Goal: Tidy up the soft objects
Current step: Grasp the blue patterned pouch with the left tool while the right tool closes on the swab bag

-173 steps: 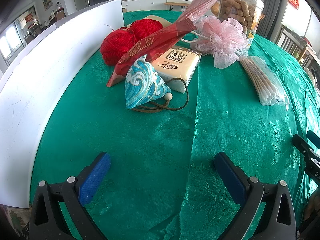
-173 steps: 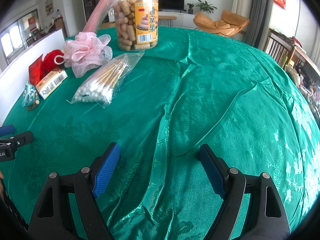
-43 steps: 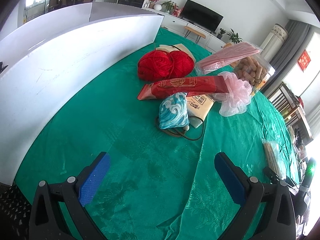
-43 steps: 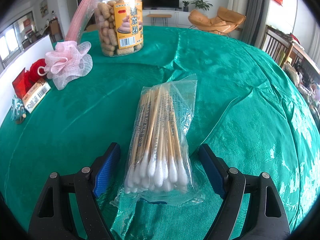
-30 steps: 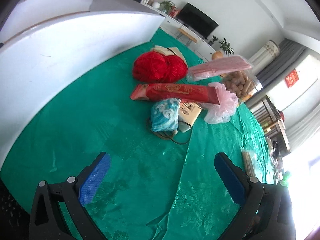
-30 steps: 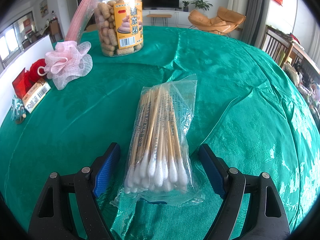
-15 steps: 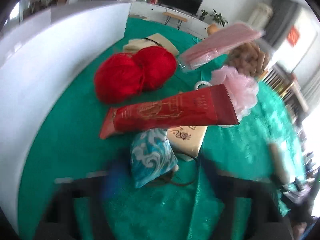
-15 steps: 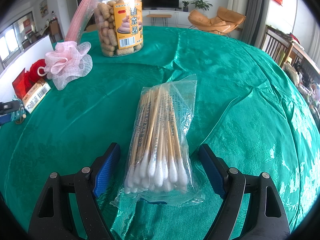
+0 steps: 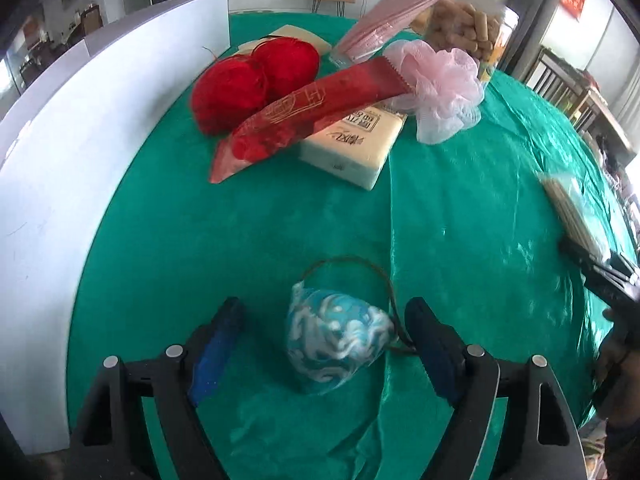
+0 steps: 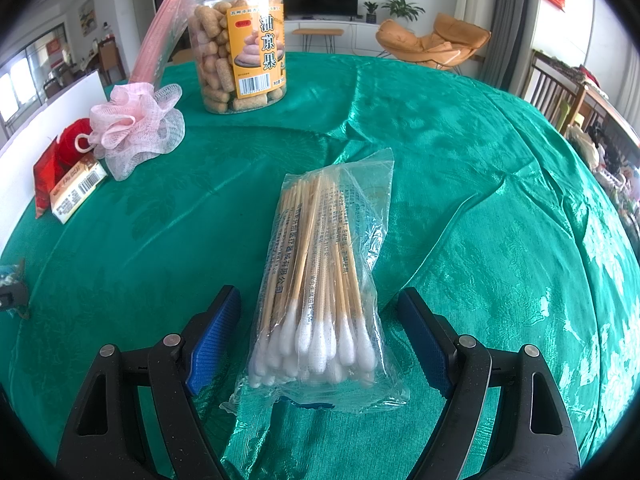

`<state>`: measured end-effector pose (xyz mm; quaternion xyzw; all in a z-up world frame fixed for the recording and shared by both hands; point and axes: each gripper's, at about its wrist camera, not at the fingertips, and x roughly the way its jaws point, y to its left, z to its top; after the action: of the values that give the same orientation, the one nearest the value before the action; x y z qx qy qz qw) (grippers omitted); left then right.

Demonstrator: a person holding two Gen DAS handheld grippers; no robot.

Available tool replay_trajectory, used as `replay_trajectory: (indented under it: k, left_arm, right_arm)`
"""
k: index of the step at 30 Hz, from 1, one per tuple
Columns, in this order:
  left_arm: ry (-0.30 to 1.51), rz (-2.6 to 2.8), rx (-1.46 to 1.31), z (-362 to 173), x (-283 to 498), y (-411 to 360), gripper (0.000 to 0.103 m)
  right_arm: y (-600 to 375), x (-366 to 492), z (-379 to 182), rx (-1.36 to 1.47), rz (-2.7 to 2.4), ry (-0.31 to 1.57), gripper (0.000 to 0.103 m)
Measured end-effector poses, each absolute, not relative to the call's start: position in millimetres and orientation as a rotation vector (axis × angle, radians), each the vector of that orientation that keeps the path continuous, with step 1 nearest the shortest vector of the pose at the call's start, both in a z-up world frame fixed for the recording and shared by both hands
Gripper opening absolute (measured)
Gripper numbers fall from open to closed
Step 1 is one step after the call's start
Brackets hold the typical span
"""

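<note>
A blue pouch with white wave pattern (image 9: 336, 344) and a brown cord lies on the green tablecloth (image 9: 280, 240) between the fingers of my left gripper (image 9: 324, 344). Its jaws are opening; a gap shows on the left side, and the right pad sits close to the cord. My right gripper (image 10: 320, 344) stands open astride a clear bag of cotton swabs (image 10: 320, 272), pads clear of it. Farther back lie two red yarn balls (image 9: 248, 80), a pink mesh pouf (image 9: 440, 88) and a tissue pack (image 9: 352, 140).
A long red packet (image 9: 312, 108) leans across the yarn and tissue pack. A snack jar (image 10: 240, 48) and a pink packet (image 10: 156, 44) stand behind the pouf. A white board (image 9: 80, 140) walls the table's left side. Chairs stand beyond the right edge.
The pouch has come away from the tissue pack toward the near side and now lies between my left jaws, which stand narrower than a second ago. The right gripper and swab bag are unchanged.
</note>
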<state>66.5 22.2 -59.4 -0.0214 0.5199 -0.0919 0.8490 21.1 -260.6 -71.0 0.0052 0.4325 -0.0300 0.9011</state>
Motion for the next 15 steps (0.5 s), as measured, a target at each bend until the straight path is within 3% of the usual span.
replay_trajectory:
  k: [2,4,6,7,8,10,15]
  left_arm:
    - [1.068,-0.182,-0.046,-57.1,65.8,22.0,0.047]
    - [1.068,-0.182,-0.042,-56.7,59.9,23.6,0.046]
    - [1.055,-0.18,-0.049,-53.6,51.1,25.7,0.046]
    - [1.046,-0.182,-0.069,-50.6,48.1,27.6,0.046]
    - [1.028,-0.185,-0.109,-45.0,42.5,33.0,0.045]
    - [1.003,-0.188,-0.167,-36.7,38.7,42.9,0.045]
    - [0.926,-0.205,-0.271,-4.3,24.1,67.2,0.045]
  right_arm:
    - [-261.3,23.9,-69.2,0.006,-0.047,0.926,0.085]
    - [-265.2,30.1,-66.0,0.008,-0.015,0.988,0.084]
    - [-269.0,32.1,-62.7,0.016,-0.009,1.012,0.074]
    - [-270.3,31.5,-59.6,0.01,-0.009,1.013,0.051]
    - [-270.8,32.0,-57.0,0.007,0.003,1.02,0.046]
    - [-270.6,30.8,-54.7,0.015,0.021,1.039,0.041]
    - [-254.5,19.0,-31.8,0.04,0.087,1.008,0.04]
